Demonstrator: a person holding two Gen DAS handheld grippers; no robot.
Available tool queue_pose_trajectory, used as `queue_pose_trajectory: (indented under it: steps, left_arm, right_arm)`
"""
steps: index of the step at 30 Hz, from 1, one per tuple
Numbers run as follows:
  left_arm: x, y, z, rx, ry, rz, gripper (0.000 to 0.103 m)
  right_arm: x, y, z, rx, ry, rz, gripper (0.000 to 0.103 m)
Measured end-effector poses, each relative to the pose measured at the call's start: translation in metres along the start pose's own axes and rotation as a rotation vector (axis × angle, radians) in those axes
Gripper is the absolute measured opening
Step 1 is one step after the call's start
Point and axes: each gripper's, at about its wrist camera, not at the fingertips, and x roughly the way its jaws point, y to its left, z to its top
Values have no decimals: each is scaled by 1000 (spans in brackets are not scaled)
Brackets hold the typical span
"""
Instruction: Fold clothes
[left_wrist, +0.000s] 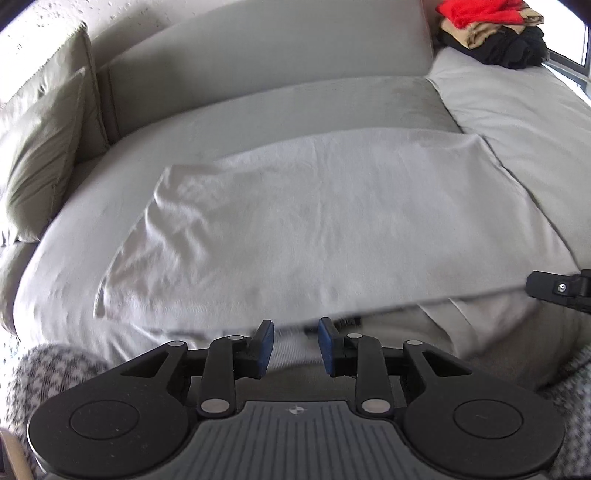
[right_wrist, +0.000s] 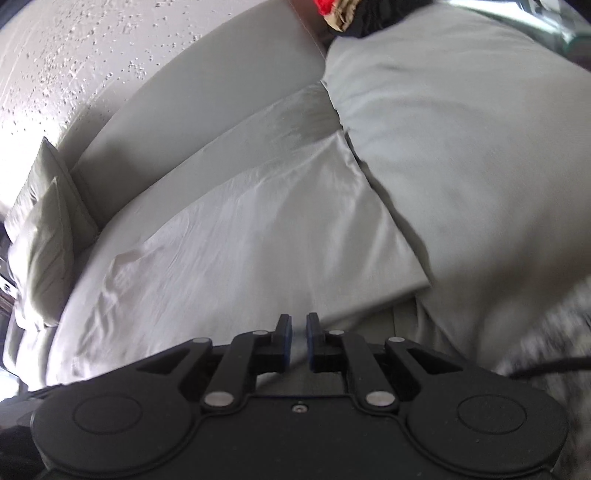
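Left gripper (left_wrist: 296, 343) spread, right gripper (right_wrist: 299, 341) nearly closed, both empty; I'm lining up on flat white cotton garment's (left_wrist: 295, 225) near hem.

Home living rm, grey sofa (left_wrist: 258, 96), cushion (left_wrist: 44, 147)

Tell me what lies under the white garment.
The white garment lies spread flat on the grey sofa seat; its near edge overhangs darker grey fabric. Anything beneath its middle is covered.
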Motion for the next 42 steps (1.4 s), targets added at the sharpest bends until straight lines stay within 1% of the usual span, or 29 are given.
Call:
queue_pose_trajectory:
  steps: [2, 3, 4, 6, 7, 8, 11, 14, 15, 18, 19, 21, 25, 29, 31, 34, 36, 38, 39, 40, 41, 42]
  left_arm:
    - [-8, 3, -1, 1, -13, -36, 29]
    - [-13, 8, 1, -20, -26, -43, 29]
    - [-16, 15, 4, -50, -39, -55, 29]
    - [-18, 32, 10, -114, -60, -79, 30]
    - [-18, 40, 13, -148, -67, -87, 30]
    - [-14, 46, 15, -167, -58, -85, 29]
    - [-3, 58, 20, -208, -22, -76, 27]
    - [8, 60, 22, -228, 8, -83, 27]
    - [12, 61, 23, -234, 18, -85, 27]
    - [16, 61, 22, -238, 43, -99, 27]
    - [16, 60, 22, -234, 45, -102, 27]
    - [17, 58, 22, -223, 44, -106, 27]
    - [17, 55, 21, -208, 48, -122, 27]
    - [17, 52, 23, -198, 51, -137, 28]
    - [17, 54, 25, -201, 52, -145, 28]
    - [16, 61, 30, -210, 68, -169, 28]
    - [14, 72, 39, -204, 83, -194, 28]
    - [14, 85, 49, -173, 84, -182, 28]
    - [16, 91, 55, -150, 88, -168, 28]
    - [21, 97, 61, -129, 105, -148, 28]
    - [28, 103, 65, -100, 127, -135, 25]
    - [36, 109, 69, -70, 149, -125, 24]
  right_arm:
    - [-8, -5, 0, 47, -17, 41, 24]
    - [-14, -9, 1, 86, -38, 65, 32]
    - [-19, -13, 2, 130, -61, 88, 42]
    - [-26, -24, 5, 237, -95, 128, 55]
    - [-28, -29, 5, 286, -106, 149, 56]
    - [-28, -33, 5, 321, -108, 165, 56]
    - [-20, -44, -1, 413, -67, 193, 55]
    - [-9, -53, -10, 495, -26, 192, 50]
    - [-6, -55, -11, 518, -26, 183, 45]
    - [6, -65, -8, 562, -63, 134, 42]
    - [10, -69, -8, 585, -71, 128, 39]
    - [17, -73, -8, 615, -80, 131, 38]
    - [26, -81, -7, 646, -125, 163, 38]
    - [46, -90, -1, 624, -190, 199, 37]
    - [51, -95, 2, 631, -209, 212, 37]
    - [46, -93, 1, 649, -207, 218, 36]
    - [38, -87, -2, 659, -195, 245, 36]
    - [33, -81, -4, 645, -183, 271, 34]
    - [36, -79, -4, 636, -179, 265, 34]
    - [39, -79, -3, 630, -178, 256, 30]
    - [43, -79, -3, 624, -178, 246, 25]
    - [47, -82, -2, 636, -179, 241, 16]
